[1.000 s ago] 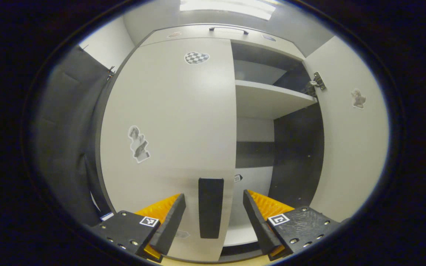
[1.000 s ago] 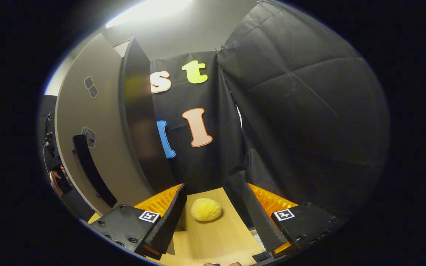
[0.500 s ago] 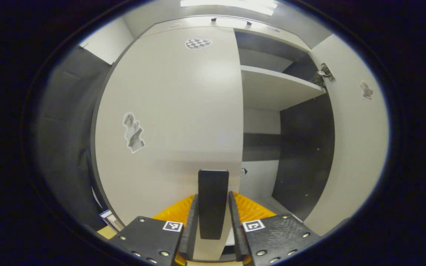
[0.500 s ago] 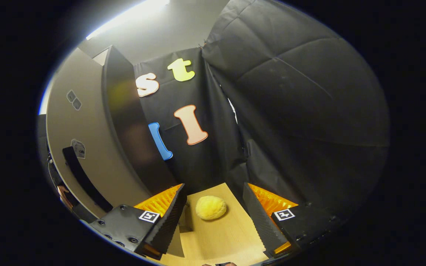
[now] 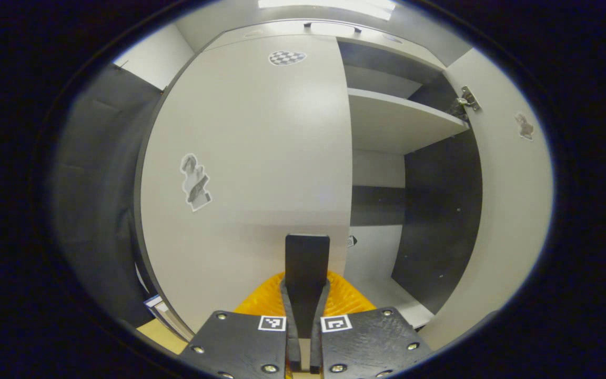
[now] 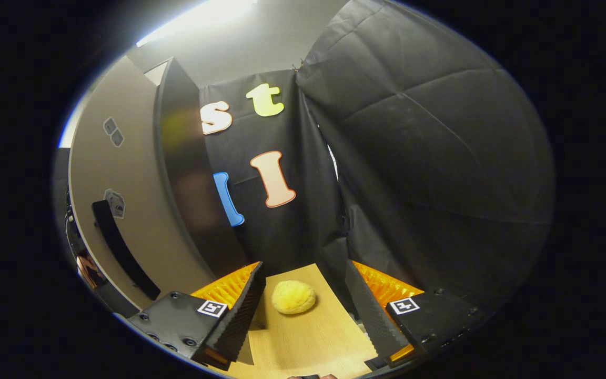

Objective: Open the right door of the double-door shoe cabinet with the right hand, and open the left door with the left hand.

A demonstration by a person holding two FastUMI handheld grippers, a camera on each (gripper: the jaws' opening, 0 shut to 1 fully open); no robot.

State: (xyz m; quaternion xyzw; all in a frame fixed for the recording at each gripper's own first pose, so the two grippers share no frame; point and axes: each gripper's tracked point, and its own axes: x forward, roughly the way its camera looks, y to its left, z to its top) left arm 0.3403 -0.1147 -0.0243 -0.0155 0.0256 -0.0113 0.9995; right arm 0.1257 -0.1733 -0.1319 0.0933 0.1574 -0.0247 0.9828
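Observation:
The shoe cabinet's white left door (image 5: pixel 261 158) covers the left half and carries stickers. Its dark vertical handle (image 5: pixel 306 258) stands between the fingers of my left gripper (image 5: pixel 305 316), which is shut on it. The right door (image 5: pixel 511 210) stands swung wide open, showing a white shelf (image 5: pixel 397 118) and a dark inner wall. In the right gripper view, the open right door (image 6: pixel 124 173) with its dark handle (image 6: pixel 121 250) is off to the left. My right gripper (image 6: pixel 305 310) is open and holds nothing, away from that handle.
A yellow round soft object (image 6: pixel 293 297) lies on a light wooden surface (image 6: pixel 313 342) just ahead of the right gripper's fingers. Black cloth walls (image 6: pixel 429 158) hang close behind and to the right. Dark cloth (image 5: pixel 98 184) also borders the cabinet's left side.
My left gripper moved in and went from open to shut on the left door's handle. The right gripper stayed open, its view drifting only slightly.

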